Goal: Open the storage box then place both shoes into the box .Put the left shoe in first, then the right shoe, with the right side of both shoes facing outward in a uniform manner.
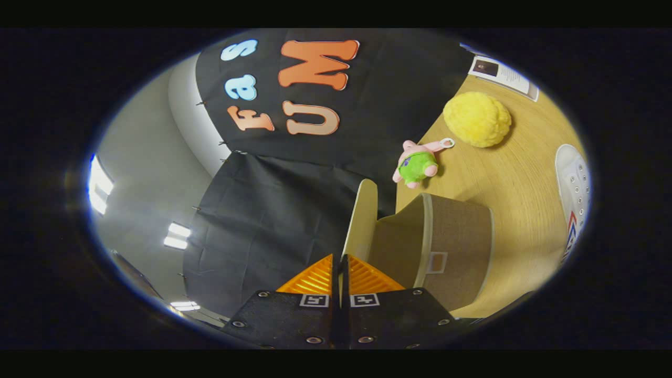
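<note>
so the whole view is tipped over sideways here. at about 9 o'clock there's a grey wall or ceiling with bright light panels [100, 190], hard to say which it is. next comes the black cloth wall [262, 220] of the booth.

the gripper [340, 262] sits at 6 o'clock, and its fingers are nearly closed, pinched on the thin pale edge of the lid [362, 220] of the storage box. the lid stands up between them, and its lower end is hidden behind the fingers, so i can't see exactly how much they've got.

the storage box [446, 247] is just past the fingers toward 4 o'clock, brownish fabric sides with a pale rim and a little label window. its inside isn't really visible from this angle.

beyond it at about 1 o'clock lies a small pink and green plush toy [416, 164], then a fuzzy yellow ball [476, 119], both on the wooden surface [520, 184]. a sheet of paper [504, 74] sits at the far corner, too small to read.

at 3 o'clock a white shoe [573, 194] with laces is cut off, so can't tell which shoe it is.
</note>
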The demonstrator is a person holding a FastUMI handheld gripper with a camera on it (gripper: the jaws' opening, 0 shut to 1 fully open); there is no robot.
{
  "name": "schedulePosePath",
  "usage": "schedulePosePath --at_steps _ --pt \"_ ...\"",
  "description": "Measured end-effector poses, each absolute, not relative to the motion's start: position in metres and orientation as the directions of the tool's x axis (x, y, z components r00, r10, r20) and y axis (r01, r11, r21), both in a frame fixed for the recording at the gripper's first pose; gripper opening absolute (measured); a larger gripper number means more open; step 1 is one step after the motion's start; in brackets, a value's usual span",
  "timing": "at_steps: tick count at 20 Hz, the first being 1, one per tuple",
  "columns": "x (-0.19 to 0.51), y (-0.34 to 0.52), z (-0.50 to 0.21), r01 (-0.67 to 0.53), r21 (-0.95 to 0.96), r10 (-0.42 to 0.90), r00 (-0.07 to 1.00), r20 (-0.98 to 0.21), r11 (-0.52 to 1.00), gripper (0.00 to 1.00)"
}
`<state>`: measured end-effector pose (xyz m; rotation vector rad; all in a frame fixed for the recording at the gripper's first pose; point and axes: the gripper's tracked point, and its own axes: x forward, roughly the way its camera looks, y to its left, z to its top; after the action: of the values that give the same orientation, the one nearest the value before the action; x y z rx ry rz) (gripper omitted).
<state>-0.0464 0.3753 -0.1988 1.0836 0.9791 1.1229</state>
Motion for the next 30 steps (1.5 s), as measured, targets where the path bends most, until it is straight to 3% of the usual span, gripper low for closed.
schedulePosePath --at_steps 8,11,14,17,22,26,27,28,29,30 --pt "-0.048 0.427 -0.146 -0.323 0.938 0.982 0.177 -0.066 0.122 0.00" --pt "-0.058 0.447 -0.132 -0.307 0.947 0.985 0.170 -0.039 0.090 0.00" --pt "-0.063 0.465 -0.149 -0.422 0.881 0.972 0.177 -0.152 0.215 0.01" --pt "-0.085 0.492 -0.130 -0.450 0.874 0.981 0.139 -0.136 0.185 0.01" --pt "-0.104 0.524 -0.129 -0.595 0.759 0.964 0.179 -0.194 0.264 0.03" --pt "-0.115 0.532 -0.130 -0.631 0.726 0.961 0.176 -0.211 0.275 0.24" --pt "-0.110 0.532 -0.129 -0.642 0.708 0.956 0.194 -0.220 0.293 0.43" --pt "-0.105 0.530 -0.132 -0.654 0.688 0.950 0.215 -0.228 0.313 0.55" --pt "-0.101 0.525 -0.134 -0.664 0.668 0.942 0.238 -0.238 0.336 0.79" --pt "-0.095 0.518 -0.136 -0.670 0.647 0.932 0.264 -0.250 0.364 0.89"
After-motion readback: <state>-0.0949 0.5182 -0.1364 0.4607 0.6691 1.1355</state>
